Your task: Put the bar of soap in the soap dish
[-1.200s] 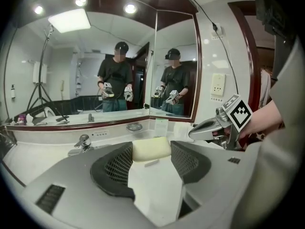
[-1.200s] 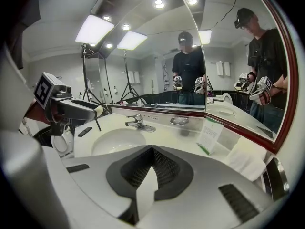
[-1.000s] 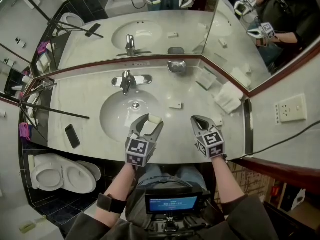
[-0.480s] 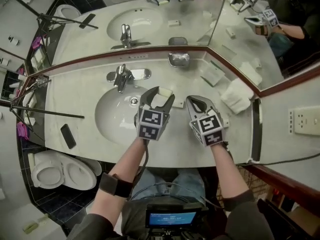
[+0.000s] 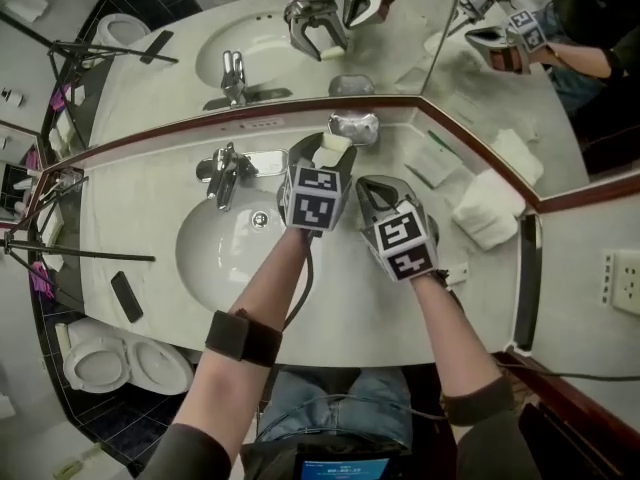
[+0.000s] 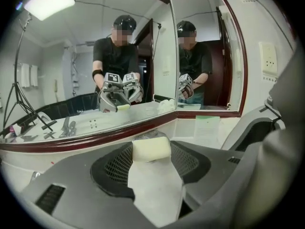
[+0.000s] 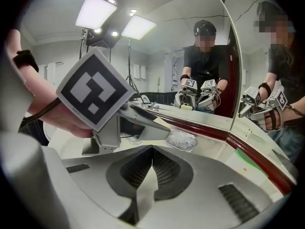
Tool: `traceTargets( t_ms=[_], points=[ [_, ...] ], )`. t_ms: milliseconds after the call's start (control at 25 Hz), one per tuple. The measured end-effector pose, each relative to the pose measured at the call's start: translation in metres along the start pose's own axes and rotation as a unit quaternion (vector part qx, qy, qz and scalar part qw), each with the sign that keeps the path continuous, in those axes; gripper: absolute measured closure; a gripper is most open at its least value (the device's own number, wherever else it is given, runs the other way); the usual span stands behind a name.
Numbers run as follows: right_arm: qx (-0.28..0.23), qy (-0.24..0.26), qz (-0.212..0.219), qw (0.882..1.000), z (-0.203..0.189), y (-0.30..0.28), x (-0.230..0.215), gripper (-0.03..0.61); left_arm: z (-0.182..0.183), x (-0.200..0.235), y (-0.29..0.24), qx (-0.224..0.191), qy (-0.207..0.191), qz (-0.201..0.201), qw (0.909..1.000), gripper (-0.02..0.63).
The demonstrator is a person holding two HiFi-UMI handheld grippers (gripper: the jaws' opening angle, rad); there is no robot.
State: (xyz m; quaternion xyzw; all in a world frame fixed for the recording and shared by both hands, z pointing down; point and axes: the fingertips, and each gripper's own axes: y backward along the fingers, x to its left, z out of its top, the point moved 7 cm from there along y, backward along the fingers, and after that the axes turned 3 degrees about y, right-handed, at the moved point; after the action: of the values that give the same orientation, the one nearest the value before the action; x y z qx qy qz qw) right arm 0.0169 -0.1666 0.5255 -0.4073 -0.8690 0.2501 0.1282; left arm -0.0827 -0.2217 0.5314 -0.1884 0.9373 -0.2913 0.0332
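Note:
A pale cream bar of soap (image 5: 335, 144) (image 6: 151, 149) sits crosswise between the tips of my left gripper (image 5: 322, 158) (image 6: 151, 152), which is shut on it. The bar hangs just in front of the silvery soap dish (image 5: 355, 126) (image 7: 181, 140) that stands at the back of the counter under the mirror. In the left gripper view the dish (image 6: 148, 135) peeps out behind the bar. My right gripper (image 5: 369, 187) (image 7: 152, 151) hovers close on the right, jaws shut with nothing in them; its view shows the left gripper's fingers (image 7: 145, 123) reaching toward the dish.
The chrome faucet (image 5: 225, 173) and the sink basin (image 5: 230, 248) lie to the left. Folded white towels (image 5: 490, 208) and a green-edged card (image 5: 432, 158) lie to the right. A black phone (image 5: 126, 296) rests by the counter's front left edge. Mirrors rise just behind the dish.
Both grippers have travelled from the counter's front edge toward the back, over the basin's right side. The left one carried the soap up close to the dish; neither jaw gap changed.

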Motion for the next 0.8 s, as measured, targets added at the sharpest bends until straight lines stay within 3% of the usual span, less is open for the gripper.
traceTargets(
  t_ms=[320, 800],
  points=[
    [0.016, -0.028, 0.006, 0.999, -0.025, -0.029, -0.017, 0.558, -0.004, 0.009, -0.058, 0.022, -0.016, 0.0, 0.9996, 0.362],
    [0.022, -0.048, 0.01, 0.999, -0.038, -0.03, -0.016, 0.558, -0.015, 0.015, -0.068, 0.025, -0.001, 0.007, 0.9997, 0.353]
  ],
)
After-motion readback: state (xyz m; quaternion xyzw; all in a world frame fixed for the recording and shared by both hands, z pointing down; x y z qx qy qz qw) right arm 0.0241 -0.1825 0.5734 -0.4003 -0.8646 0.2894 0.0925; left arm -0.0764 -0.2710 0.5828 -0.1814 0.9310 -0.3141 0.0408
